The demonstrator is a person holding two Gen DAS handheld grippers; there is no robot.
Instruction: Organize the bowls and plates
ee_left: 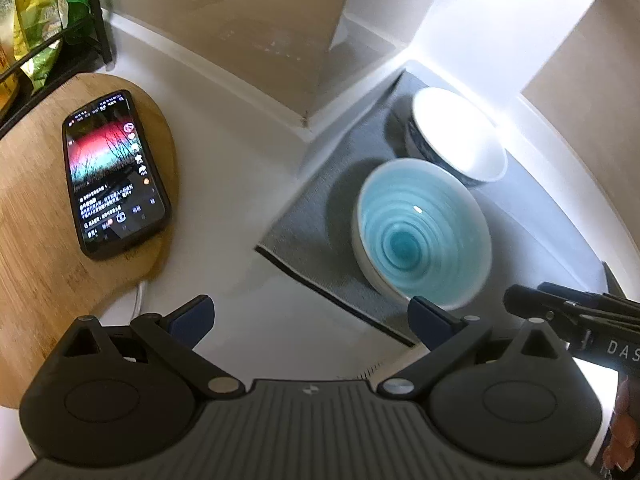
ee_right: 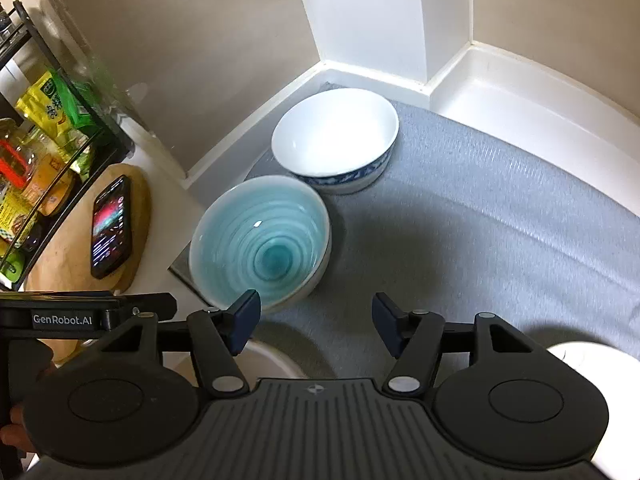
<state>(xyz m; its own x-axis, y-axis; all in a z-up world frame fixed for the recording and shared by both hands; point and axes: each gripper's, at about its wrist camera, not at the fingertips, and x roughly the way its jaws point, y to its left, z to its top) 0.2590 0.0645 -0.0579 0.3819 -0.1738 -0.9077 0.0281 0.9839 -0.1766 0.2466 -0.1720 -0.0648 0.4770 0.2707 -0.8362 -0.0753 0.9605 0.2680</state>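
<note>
Both the left gripper point(ee_left: 310, 316) and right gripper point(ee_right: 316, 320) are seen spread with nothing pinched, hung above a grey mat point(ee_right: 500, 208) on which the blue bowl point(ee_right: 260, 240) is set just beside the white bowl point(ee_right: 336, 136).

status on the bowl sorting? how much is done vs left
Done, apparently: the blue bowl and the white bowl sit upright side by side on the grey mat. In hand: nothing; the left claw and right claw are both open. Left: at least two white dishes at the right wrist view's bottom edge.
</note>
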